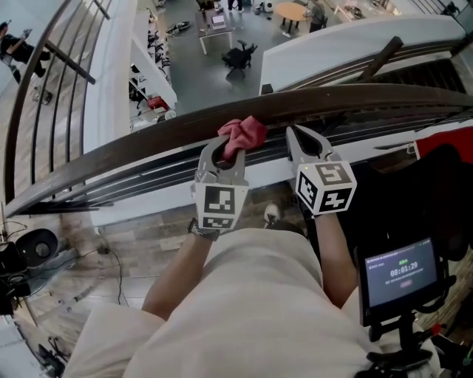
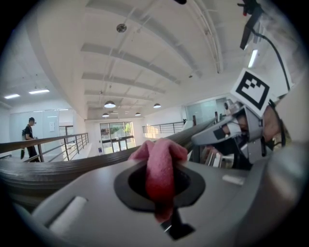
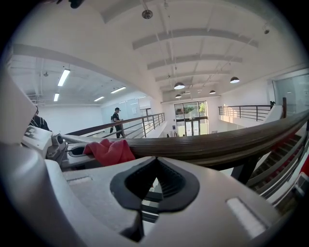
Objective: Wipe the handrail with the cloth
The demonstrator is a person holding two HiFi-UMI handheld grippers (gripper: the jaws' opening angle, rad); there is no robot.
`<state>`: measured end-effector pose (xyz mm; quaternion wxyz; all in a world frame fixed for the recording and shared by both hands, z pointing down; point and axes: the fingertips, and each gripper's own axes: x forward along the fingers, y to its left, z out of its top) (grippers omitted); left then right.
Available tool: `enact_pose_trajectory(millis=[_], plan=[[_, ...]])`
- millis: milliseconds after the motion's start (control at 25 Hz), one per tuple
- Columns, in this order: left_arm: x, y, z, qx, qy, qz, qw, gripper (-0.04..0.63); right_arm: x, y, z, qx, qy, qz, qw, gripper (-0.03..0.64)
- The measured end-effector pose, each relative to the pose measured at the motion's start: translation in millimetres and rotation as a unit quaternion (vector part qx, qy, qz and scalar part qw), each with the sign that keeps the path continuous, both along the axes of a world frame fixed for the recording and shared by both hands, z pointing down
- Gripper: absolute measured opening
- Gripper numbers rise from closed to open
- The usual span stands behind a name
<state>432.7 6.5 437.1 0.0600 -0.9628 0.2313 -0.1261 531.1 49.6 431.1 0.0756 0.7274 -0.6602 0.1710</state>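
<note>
A dark wooden handrail [image 1: 148, 136] runs from lower left to upper right across the head view. My left gripper [image 1: 225, 151] is shut on a red cloth [image 1: 242, 133], whose bunched end lies on top of the rail. In the left gripper view the cloth [image 2: 160, 166] hangs pinched between the jaws, with the handrail [image 2: 58, 166] just beyond. My right gripper [image 1: 293, 134] is shut and empty, its tips close against the near side of the rail, just right of the cloth. The right gripper view shows the handrail [image 3: 217, 142] and the cloth [image 3: 108, 150] at left.
Thin metal bars [image 1: 170, 166] run under the handrail. Beyond it is a drop to a lower floor with tables [image 1: 292, 11]. A black stand with a lit screen [image 1: 401, 272] is at lower right. A person [image 3: 116, 120] stands on a far walkway.
</note>
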Motion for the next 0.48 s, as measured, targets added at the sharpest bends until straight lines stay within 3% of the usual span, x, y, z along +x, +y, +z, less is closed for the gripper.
enact_pose_trajectory(millis=[480], plan=[[33.1,17.4,0.9,0.004,-0.007,0.041,0.9991,0.028,24.0,15.8,4.2,0.001,-0.007,0.027,1.0,0.003]])
